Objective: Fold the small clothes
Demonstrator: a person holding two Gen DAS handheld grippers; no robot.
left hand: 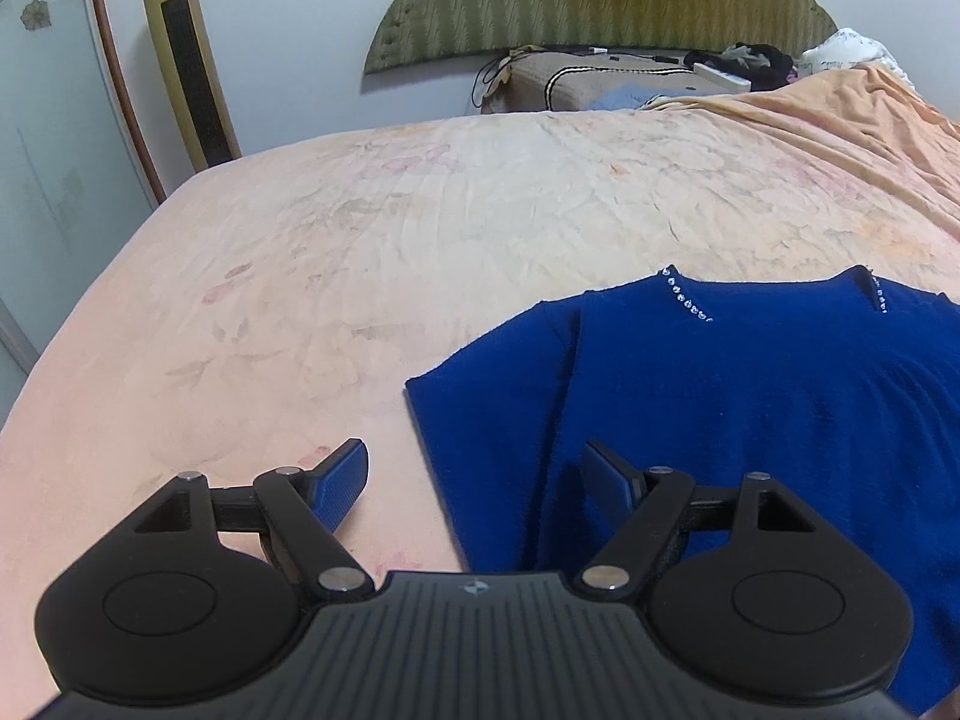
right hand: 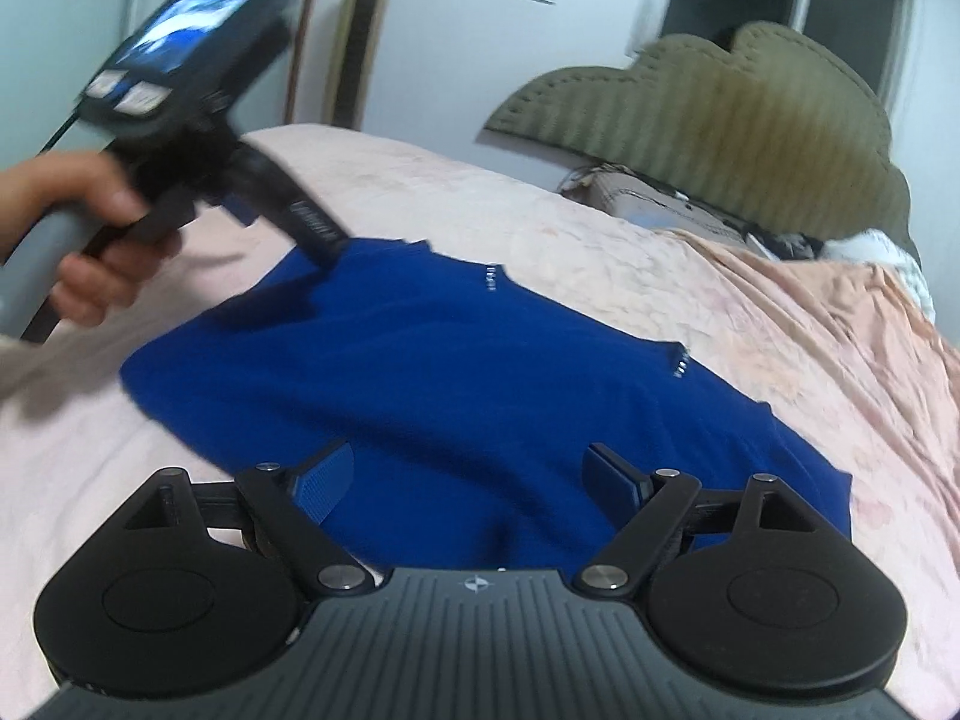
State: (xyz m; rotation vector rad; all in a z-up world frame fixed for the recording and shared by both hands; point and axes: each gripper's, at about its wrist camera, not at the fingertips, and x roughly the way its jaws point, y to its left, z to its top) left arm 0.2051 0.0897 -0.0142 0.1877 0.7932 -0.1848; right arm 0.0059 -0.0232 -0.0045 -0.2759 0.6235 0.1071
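The blue garment (left hand: 750,390) lies flat on the bed (left hand: 360,240), spread over the pink floral sheet, neckline toward the headboard (left hand: 600,0). A row of small stones (left hand: 687,300) trims each side of the neckline.

The left gripper (left hand: 477,471) hovers over the garment's left edge. Its fingers (left hand: 342,480) stand wide apart with nothing between them; one finger sits over bare sheet, the other over blue cloth. No contact with the fabric is visible.

The right gripper (right hand: 468,474) hangs above the garment's near part. Its fingers (right hand: 324,480) also stand wide apart, both over blue cloth, gripping nothing.

In the right wrist view, a hand (right hand: 90,240) holds the left gripper's handle; that view is motion-blurred, so its fingertips are hard to make out. The garment's near hem is hidden behind both gripper bodies, and its right side is cut off in the left wrist view.
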